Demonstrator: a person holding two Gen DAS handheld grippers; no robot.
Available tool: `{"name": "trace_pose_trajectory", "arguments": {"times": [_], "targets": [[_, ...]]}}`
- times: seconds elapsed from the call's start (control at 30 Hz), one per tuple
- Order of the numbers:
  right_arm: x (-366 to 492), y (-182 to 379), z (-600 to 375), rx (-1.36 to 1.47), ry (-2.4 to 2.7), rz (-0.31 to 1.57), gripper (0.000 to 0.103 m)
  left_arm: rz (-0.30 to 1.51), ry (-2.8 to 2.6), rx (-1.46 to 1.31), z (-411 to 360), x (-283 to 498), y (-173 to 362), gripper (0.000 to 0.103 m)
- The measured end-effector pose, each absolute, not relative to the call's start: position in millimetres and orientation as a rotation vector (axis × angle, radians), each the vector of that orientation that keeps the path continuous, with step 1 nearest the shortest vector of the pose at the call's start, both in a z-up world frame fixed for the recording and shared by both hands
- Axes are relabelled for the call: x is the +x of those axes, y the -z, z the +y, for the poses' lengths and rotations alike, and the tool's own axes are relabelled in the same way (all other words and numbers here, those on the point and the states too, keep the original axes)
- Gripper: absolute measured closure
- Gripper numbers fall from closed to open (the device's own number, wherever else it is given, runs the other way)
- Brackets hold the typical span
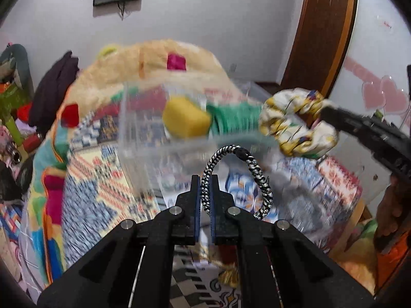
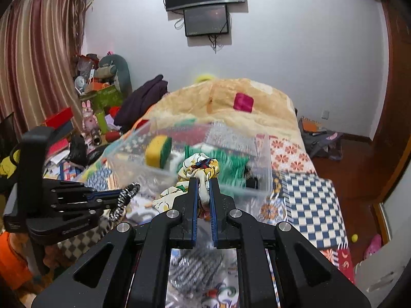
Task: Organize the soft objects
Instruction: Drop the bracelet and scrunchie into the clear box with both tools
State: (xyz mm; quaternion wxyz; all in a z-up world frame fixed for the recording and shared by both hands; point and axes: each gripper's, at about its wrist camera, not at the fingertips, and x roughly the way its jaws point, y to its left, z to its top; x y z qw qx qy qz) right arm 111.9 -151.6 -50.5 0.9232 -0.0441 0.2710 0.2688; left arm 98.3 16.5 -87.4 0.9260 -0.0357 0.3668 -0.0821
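The left gripper [image 1: 204,179] is clamping a black-and-white braided hair tie [image 1: 239,177] between its blue-lined fingers, the loop arching up and to the right of the tips, while the right gripper [image 2: 203,182] is pinching a cream, yellow-patterned fabric scrunchie [image 2: 197,169] that is bunching up above and to the left of its tips. Both are hanging over a bed covered in a patchwork quilt [image 2: 310,200], with a tan plush blanket [image 2: 257,95] heaped at the far end. On the quilt a clear plastic bin [image 2: 267,159] is sitting just beyond both grippers, and inside it a green fringed cloth [image 2: 231,164] is lying beside a yellow sponge [image 2: 156,151]. The right wrist view is showing the sponge's green scouring side, which the left wrist view is hiding, presenting it there only as a yellow block [image 1: 186,120]. The right view is also showing the whole left gripper [image 2: 120,193] from the side at the left edge, the hair tie [image 2: 123,200] dangling from its tips, plus two dark wall screens [image 2: 205,2] and striped curtains [image 2: 33,59]. The left view is instead showing the scrunchie [image 1: 298,122] as an open ring held out on the right gripper's tips [image 1: 326,110], near the bin's right side, with a brown door frame [image 1: 321,25] behind it and a hand [image 1: 390,205] at the right edge, though much of this view is blurring.
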Motion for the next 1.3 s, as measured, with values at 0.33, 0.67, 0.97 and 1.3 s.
{"name": "trace_pose_trajectory", "arguments": {"times": [0.33,0.67,0.97,1.3], "targets": [[140.9,33.0,-133.7,-0.061,-0.554,0.499,0.096,0.659,0.063,-0.092,40.4,135.3,55.4,0.098],[174.1,67.7,-111.7,-0.113,-0.553,0.637,0.092,0.736,0.012,-0.08,50.7,175.9,81.3,0.098],[168.4,71.9,-117.3,-0.18,-0.477,0.64,0.055,0.747,0.034,-0.06,43.7,167.6,83.7,0.09],[149.5,49.6,-141.2,-0.137,-0.485,0.608,0.036,0.65,0.077,-0.083,39.5,129.4,48.9,0.055]]}}
